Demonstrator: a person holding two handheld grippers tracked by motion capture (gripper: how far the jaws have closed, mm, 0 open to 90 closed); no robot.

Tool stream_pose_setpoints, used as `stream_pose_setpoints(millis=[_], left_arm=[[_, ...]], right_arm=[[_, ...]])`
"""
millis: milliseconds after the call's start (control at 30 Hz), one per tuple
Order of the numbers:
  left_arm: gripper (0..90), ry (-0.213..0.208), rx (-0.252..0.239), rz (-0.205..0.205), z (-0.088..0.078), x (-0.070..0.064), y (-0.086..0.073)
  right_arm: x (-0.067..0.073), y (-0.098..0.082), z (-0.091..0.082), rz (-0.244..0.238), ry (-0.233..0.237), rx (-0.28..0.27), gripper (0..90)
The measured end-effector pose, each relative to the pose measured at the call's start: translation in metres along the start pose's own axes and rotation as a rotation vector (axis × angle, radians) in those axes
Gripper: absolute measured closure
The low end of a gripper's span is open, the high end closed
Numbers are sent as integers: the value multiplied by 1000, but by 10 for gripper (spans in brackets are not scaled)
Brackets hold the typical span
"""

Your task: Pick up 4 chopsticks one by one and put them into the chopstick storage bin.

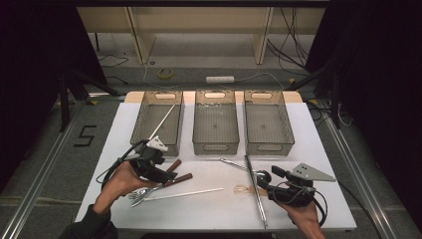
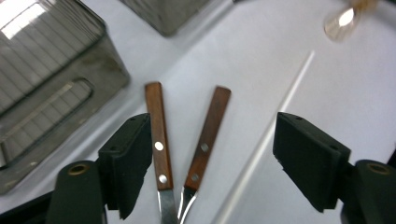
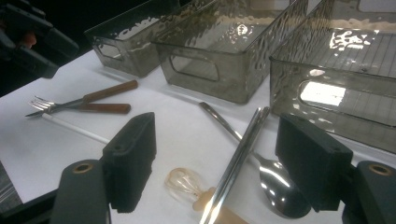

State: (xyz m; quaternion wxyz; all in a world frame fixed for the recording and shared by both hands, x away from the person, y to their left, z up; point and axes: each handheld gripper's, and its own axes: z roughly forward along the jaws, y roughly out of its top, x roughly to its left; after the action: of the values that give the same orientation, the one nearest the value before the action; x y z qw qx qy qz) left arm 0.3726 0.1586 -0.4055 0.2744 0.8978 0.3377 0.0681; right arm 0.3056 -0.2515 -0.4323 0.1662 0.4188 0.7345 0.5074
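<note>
Left gripper view — jaws astride wooden handles (image 2: 161, 140)

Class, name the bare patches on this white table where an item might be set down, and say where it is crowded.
Free: the white table right of the right bin, and its near edge below the white stick. Crowded: around the wooden-handled cutlery under the left claw, and the metal chopsticks by the right claw.

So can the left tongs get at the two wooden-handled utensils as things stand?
Probably yes: the left tongs stand open right above the two wooden handles, which lie bare on the table, nothing lying across them.
</note>
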Motion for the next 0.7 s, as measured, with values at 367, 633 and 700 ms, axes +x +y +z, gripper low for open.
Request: stream_pose_setpoints(millis=[367, 633, 700], left_arm=[[460, -31, 141, 143, 19, -17, -8], [573, -47, 223, 209, 33, -23, -14], [604, -43, 231, 215, 36, -25, -14]], right_arm=[[0, 0, 1, 3, 3, 6, 299], [-1, 0, 1, 8, 7, 5, 300], [0, 0, 2, 6, 6, 7, 300]])
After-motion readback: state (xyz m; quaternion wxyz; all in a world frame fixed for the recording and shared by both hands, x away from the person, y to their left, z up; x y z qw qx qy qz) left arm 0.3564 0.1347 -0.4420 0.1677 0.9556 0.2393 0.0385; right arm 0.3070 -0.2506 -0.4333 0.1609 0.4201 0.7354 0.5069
